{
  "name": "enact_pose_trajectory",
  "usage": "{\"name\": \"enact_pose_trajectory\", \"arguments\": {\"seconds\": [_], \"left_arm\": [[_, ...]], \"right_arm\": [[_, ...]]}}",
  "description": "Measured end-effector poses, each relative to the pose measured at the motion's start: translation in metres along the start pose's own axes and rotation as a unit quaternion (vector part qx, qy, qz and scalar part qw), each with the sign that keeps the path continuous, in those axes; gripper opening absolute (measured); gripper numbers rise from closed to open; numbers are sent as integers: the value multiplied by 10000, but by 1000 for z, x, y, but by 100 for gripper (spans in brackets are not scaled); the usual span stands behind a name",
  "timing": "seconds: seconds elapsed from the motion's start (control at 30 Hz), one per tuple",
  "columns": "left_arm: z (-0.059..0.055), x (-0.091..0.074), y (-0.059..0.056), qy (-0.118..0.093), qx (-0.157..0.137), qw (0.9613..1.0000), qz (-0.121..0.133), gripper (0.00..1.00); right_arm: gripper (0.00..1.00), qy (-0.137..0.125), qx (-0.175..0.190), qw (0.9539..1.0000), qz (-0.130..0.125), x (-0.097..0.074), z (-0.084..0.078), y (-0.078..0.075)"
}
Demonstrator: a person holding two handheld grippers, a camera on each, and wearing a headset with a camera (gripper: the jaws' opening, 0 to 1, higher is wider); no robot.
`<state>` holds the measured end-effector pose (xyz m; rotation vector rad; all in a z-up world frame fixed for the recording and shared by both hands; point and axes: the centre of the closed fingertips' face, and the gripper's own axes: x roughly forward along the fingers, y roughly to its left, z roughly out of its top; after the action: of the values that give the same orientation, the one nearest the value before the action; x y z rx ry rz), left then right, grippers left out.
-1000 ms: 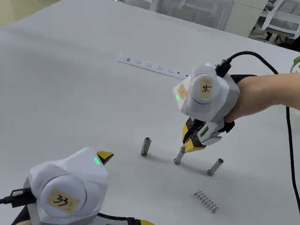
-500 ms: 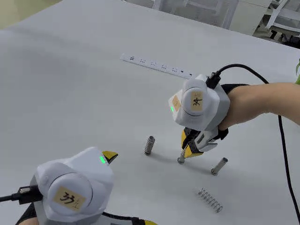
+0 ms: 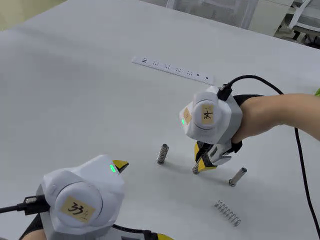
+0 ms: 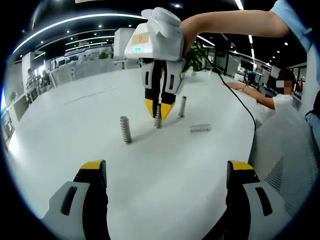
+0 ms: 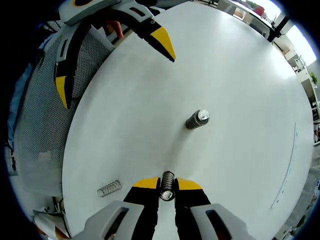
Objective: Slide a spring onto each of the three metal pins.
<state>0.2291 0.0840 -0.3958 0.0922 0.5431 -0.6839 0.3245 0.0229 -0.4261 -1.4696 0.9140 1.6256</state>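
My right claw (image 5: 167,186), pinching the second spring (image 5: 168,178), had sunk lower down the middle pin (image 5: 166,194), nearly seating it; the last spring (image 3: 227,212) lay near that pin on the table (image 3: 75,90), my left claw (image 4: 166,167) spread.

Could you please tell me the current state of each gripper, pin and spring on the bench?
left gripper: open, empty.
right gripper: shut on the middle spring.
middle pin: upright, with the middle spring on it.
left pin: upright, already carrying a spring.
right pin: upright, bare.
loose spring: lying flat on the table, untouched.
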Motion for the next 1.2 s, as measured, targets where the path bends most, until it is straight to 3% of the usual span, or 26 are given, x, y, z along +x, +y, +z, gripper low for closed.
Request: {"name": "enact_pose_trajectory", "arguments": {"seconds": [0.43, 0.73, 1.03, 1.2], "left_arm": [[0, 1, 0, 12, 2, 10000, -26, 99], [2, 0, 0, -39, -80, 10000, -45, 99], [9, -1, -1, -175, -61, 9998, -23, 99], [12, -2, 0, -238, -60, 9997, 9, 96]], "right_arm": [[9, -72, 73, 9999, 29, 4, 1, -1], [30, -366, 153, 9991, -143, -4, 3, -2], [62, -677, 122, 9968, -409, -14, 5, 6], [80, -907, 195, 9933, -692, -21, 6, 10]]}}
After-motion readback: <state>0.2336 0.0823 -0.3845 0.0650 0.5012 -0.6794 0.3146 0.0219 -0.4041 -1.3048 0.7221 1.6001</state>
